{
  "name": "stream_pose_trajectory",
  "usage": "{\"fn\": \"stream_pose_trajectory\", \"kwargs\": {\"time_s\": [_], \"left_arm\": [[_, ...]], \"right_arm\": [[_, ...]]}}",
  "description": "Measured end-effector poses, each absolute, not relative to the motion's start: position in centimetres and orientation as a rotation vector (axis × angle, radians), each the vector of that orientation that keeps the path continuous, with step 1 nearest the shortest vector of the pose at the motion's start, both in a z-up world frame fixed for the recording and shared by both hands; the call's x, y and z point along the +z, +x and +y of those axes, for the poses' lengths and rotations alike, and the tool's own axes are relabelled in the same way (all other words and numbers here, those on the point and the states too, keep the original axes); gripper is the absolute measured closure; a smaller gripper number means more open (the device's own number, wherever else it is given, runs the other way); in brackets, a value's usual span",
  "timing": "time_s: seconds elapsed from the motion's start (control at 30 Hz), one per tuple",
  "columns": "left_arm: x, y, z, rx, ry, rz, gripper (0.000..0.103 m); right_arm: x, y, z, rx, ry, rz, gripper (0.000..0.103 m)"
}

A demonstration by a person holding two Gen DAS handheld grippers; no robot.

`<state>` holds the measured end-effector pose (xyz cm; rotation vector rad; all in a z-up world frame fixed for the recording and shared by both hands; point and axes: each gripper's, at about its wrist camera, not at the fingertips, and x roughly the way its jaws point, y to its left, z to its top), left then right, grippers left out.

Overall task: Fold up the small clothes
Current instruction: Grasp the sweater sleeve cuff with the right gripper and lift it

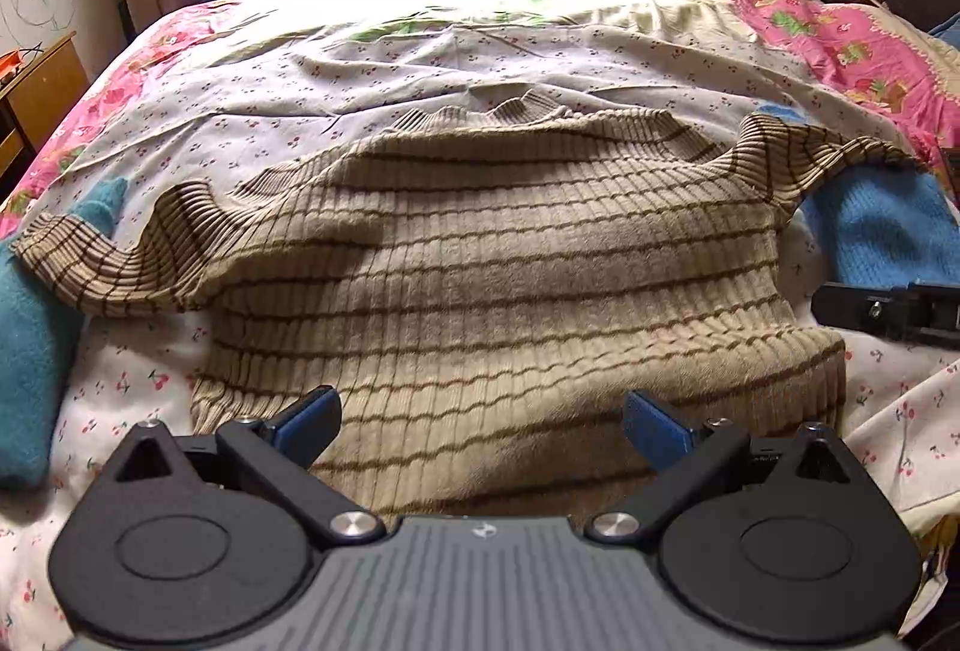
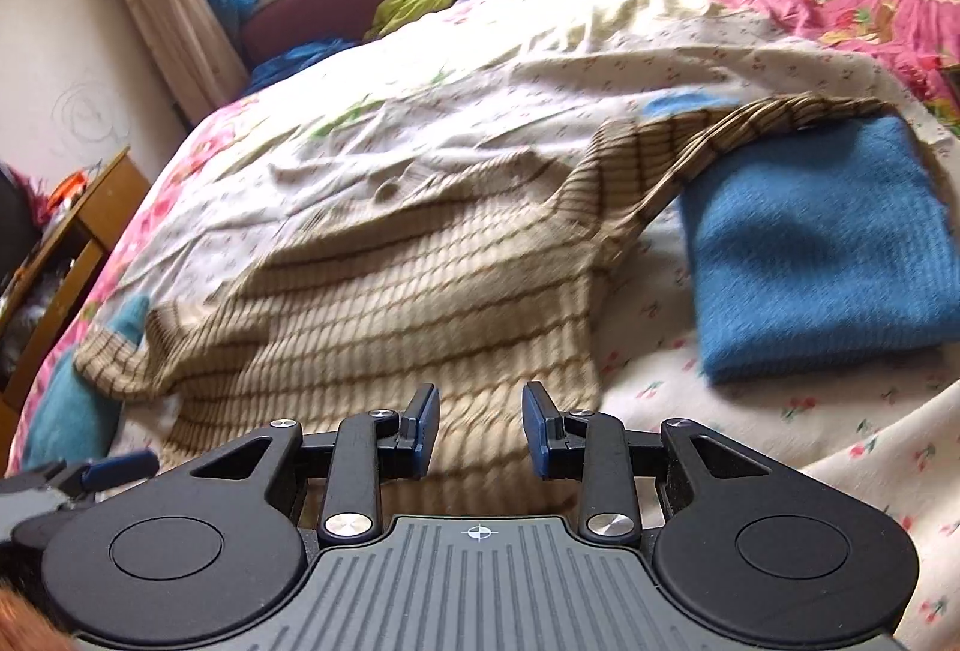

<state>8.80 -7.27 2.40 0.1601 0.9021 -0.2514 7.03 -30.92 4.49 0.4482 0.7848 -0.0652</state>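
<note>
Left gripper [image 1: 480,426]: fingers spread wide over the near hem, holding nothing.
Right gripper [image 2: 480,426]: fingers apart, empty.
Striped sweater [image 1: 498,255]: flat on the bed sheet [image 1: 420,51], sleeves out.
Handling: soft, floppy; pinch a sleeve cuff.

Tan striped sweater [image 1: 498,261], flat on bed, sleeves out

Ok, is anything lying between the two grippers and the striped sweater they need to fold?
Nothing visible. The left gripper and right gripper, both open, hover directly over the striped sweater's hem. The blue folded garment only underlies one sleeve.
</note>
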Motion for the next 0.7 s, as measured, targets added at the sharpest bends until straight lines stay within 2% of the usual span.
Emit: {"fn": "stream_pose_trajectory", "kwargs": {"time_s": [0.17,0.47,0.7], "left_arm": [[2.7,11.3,-11.5,-0.322,0.162,0.862,0.0],[2.0,15.5,-19.6,-0.433,0.186,0.827,0.0],[0.6,17.2,-23.5,-0.489,0.199,0.832,0.0]], "right_arm": [[5.1,9.0,-38.9,-0.24,0.532,0.679,0.072],[3.3,12.6,-48.2,-0.363,0.665,0.656,0.071],[0.4,15.3,-53.0,-0.362,0.907,0.648,0.068]]}}
